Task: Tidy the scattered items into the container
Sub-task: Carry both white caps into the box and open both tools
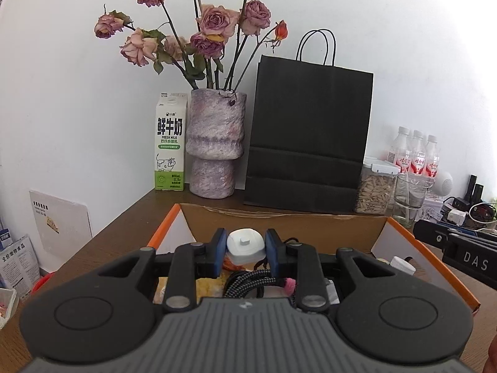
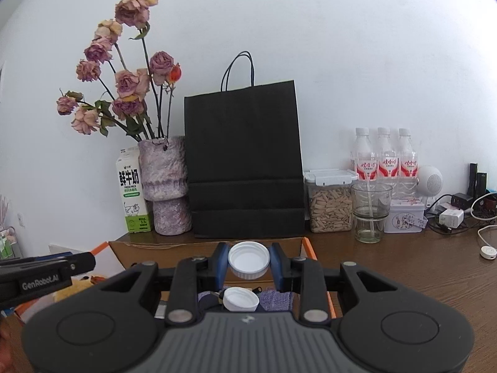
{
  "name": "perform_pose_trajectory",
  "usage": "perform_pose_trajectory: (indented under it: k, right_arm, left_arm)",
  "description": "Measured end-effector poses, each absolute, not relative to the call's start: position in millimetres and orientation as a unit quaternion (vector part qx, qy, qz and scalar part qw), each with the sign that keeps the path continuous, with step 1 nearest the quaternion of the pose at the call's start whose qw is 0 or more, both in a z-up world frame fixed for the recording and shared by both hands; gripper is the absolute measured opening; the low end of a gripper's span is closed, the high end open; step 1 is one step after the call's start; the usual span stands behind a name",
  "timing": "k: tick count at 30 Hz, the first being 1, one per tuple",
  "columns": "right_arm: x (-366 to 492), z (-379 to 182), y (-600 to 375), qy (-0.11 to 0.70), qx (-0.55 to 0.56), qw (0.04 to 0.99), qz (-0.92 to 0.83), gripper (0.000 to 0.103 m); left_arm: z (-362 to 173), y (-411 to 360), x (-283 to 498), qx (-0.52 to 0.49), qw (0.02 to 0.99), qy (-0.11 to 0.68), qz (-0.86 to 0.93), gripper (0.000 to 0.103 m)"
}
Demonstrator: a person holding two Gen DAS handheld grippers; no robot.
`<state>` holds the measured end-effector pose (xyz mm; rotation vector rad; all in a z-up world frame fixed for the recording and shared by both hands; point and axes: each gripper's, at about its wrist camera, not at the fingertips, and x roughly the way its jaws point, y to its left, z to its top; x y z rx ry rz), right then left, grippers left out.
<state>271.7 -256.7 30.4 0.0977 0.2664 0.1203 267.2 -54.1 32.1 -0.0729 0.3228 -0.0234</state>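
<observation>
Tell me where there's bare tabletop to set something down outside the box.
Bare wood lies right of the cardboard box, in front of the glass cup and tin, up to the white cable puck. A narrower strip runs left of the box, below the milk carton. The back row along the wall and far right corner are crowded.

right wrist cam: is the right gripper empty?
No, the right gripper is shut on a white ribbed cap, its blue pads pressing both sides of it above the cardboard box.
</observation>
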Motion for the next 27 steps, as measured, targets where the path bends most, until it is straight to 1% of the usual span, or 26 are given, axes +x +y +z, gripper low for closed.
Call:
perform_pose_trajectory:
  k: [11,13,14,15,16,17,18,20,27]
  right_arm:
    - [272.6,20.1,-237.2,0.137,0.023,0.988,0.071,0.028]
    - [267.1,20.4,-236.0,0.133,0.022,0.988,0.071,0.034]
    - [264.3,20.4,-235.2,0.132,0.02,0.988,0.072,0.052]
    - [259.5,21.1,-234.4,0.127,0.017,0.989,0.072,0.079]
    - [255.0,21.2,-233.9,0.121,0.016,0.99,0.071,0.094]
    - [248.5,21.6,-233.6,0.109,0.015,0.992,0.069,0.103]
    - [242.1,23.2,-233.7,0.102,0.014,0.992,0.067,0.103]
    - [235.1,23.9,-232.1,0.099,0.011,0.993,0.065,0.103]
    - [222.6,21.2,-227.4,0.088,-0.003,0.994,0.064,0.103]
  left_arm:
    - [24.5,-64.8,268.4,-0.003,0.989,0.15,-0.004,0.028]
    - [24.3,-64.9,266.0,-0.001,0.989,0.145,0.005,0.029]
    - [24.1,-64.6,264.3,-0.001,0.99,0.142,0.011,0.041]
    - [24.7,-64.1,261.6,0.001,0.99,0.138,0.019,0.052]
    - [25.6,-63.3,257.9,0.001,0.991,0.13,0.026,0.083]
    - [26.7,-61.6,253.0,0.0,0.993,0.116,0.031,0.103]
    - [27.4,-59.7,245.4,-0.003,0.995,0.093,0.048,0.103]
    - [29.2,-56.6,236.3,-0.005,0.996,0.071,0.049,0.103]
    - [26.3,-56.0,230.3,0.007,0.995,0.085,0.042,0.103]
